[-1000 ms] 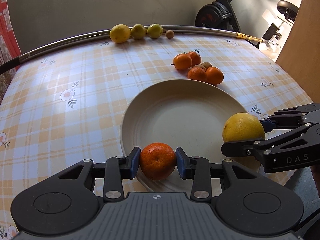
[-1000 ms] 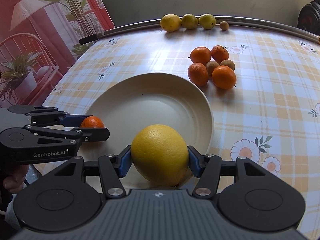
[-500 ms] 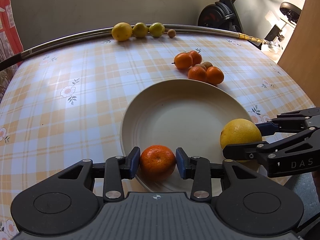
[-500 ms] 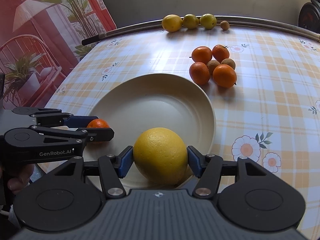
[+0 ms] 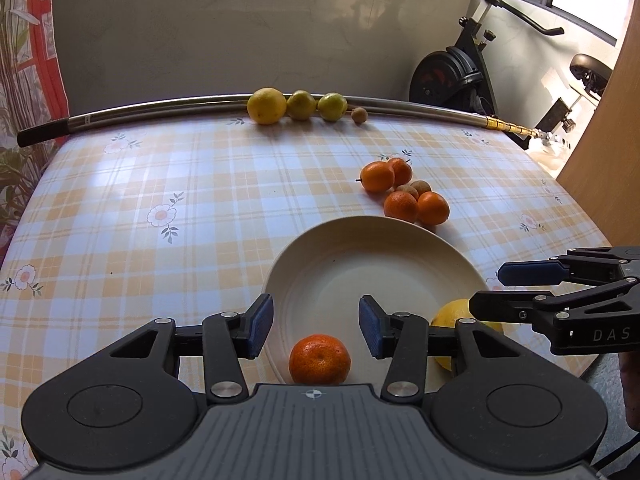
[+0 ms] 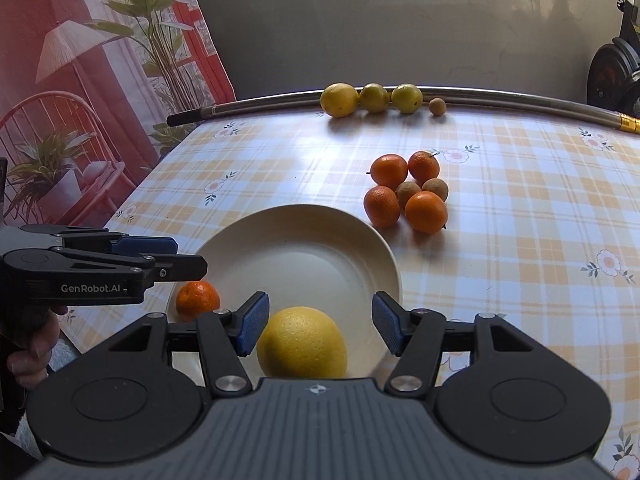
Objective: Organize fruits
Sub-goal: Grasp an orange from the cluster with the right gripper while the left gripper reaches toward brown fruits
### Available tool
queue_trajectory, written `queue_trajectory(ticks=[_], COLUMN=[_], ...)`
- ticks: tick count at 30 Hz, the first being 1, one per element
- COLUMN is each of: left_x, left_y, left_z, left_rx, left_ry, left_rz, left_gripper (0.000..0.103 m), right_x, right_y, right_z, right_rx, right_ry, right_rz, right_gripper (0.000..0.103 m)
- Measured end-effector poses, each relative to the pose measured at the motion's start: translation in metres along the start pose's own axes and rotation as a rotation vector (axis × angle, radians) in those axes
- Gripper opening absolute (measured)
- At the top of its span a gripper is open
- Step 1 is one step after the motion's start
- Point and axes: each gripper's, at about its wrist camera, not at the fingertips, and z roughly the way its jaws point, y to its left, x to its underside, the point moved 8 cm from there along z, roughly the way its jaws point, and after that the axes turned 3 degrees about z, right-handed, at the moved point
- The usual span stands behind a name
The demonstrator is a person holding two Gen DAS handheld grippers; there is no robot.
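Checked cloth covers the table; on it the cream plate holds a tangerine and a yellow citrus at its near rim. Both were gripped a second ago — now the left claw and right claw hover spread wide, fruit lying free between their pads.

The tablecloth is shiny and smooth, like plastic. The plate is smooth with a soft shine. The mandarin has bumpy, glossy skin. The long pole is made of shiny metal.
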Motion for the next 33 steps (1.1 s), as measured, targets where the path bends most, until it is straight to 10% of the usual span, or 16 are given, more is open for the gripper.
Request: queue_trajectory(ticks=[16, 33], left_x=[-0.061, -0.094], left_y=[0.02, 0.022], left_z=[-0.022, 0.016], left_rx=[-0.06, -0.062], left_ry=[-0.12, -0.12], left_rz=[-0.041, -0.108], left_gripper=[0.05, 0.05], right_x=[-0.038, -0.052], right_y=[-0.069, -0.088], right_z=[-0.019, 0.05], right_rx=[0.113, 0.083], right_ry=[-0.11, -0.049], right_rz=[0.047, -0.063], right_gripper=[0.059, 0.053])
